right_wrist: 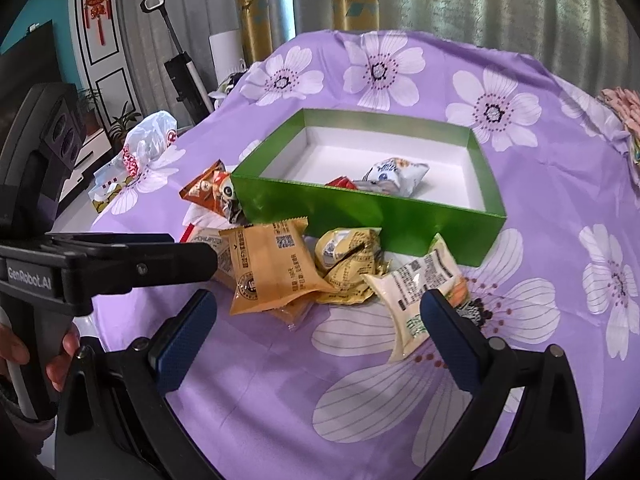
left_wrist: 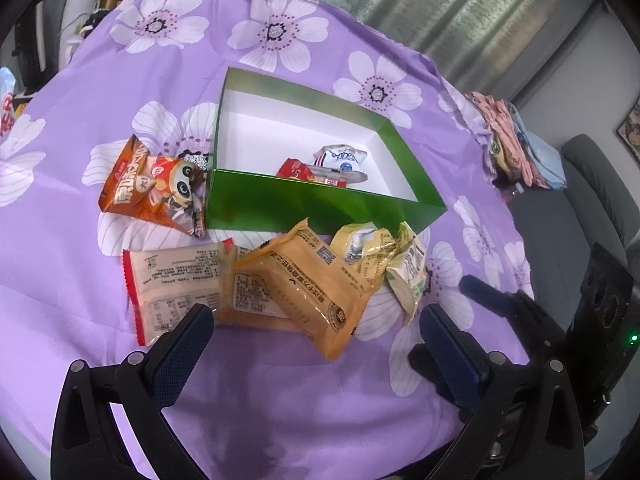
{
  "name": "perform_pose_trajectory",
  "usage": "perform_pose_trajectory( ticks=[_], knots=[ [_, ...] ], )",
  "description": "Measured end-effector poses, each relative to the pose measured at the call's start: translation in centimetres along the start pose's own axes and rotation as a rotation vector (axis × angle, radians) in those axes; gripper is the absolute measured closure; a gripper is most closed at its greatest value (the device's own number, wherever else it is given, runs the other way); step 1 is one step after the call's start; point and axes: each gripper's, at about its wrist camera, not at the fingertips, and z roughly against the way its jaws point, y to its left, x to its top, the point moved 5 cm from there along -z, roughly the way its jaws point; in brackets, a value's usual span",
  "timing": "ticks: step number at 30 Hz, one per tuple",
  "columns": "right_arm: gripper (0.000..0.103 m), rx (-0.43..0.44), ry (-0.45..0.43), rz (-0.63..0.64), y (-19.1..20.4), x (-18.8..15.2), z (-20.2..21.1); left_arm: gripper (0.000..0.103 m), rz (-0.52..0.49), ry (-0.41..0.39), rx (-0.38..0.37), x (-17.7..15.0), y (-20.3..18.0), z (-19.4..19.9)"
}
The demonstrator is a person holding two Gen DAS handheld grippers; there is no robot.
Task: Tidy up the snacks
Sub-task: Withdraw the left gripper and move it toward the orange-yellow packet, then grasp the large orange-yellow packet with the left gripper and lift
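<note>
**Snacks heaped in front of a green box, both grippers spread**

A green box (left_wrist: 320, 204) with a white inside sits in the middle of a purple flowered cloth (left_wrist: 280, 392). Two snacks already lie inside it: a white packet (right_wrist: 394, 174) and, just left of it, a red packet (left_wrist: 294, 169).

The rest wait outside, along the near wall. An orange panda bag (left_wrist: 156, 188) leans against the box's near left corner. Nearer, a pink wrapper (left_wrist: 176, 284) lies flat, with a tan packet (left_wrist: 304, 280) overlapping its right end. Right of that come a crumpled yellow packet (right_wrist: 348, 260) and a cream packet (right_wrist: 416, 296).

The left gripper (left_wrist: 316, 320) hovers with its fingers spread wide, framing the pink wrapper and the tan packet, holding nothing. The right gripper (right_wrist: 320, 308) is likewise spread and empty, its right finger (right_wrist: 452, 336) just beside the cream packet.

Only the left view shows the pink wrapper whole; from the right it is mostly hidden. Only the right view shows a white plastic bag (right_wrist: 148, 140) at the cloth's far left edge and a hand (right_wrist: 60, 356) gripping the left tool's handle. The left view shows folded cloths (left_wrist: 516, 140) far right.
</note>
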Motion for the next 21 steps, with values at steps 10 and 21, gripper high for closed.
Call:
perform_pose_trajectory(
  ticks=[10, 21],
  knots=[
    [0.001, 0.198, 0.033, -0.038, 1.0, -0.9, -2.0, 0.001, -0.019, 0.011, -0.042, -0.2, 0.1, -1.3],
    [0.007, 0.301, 0.062, -0.107, 1.4, -1.0, -5.4, 0.001, 0.025, 0.011, -0.05, 0.6, 1.0, -3.1]
  ],
)
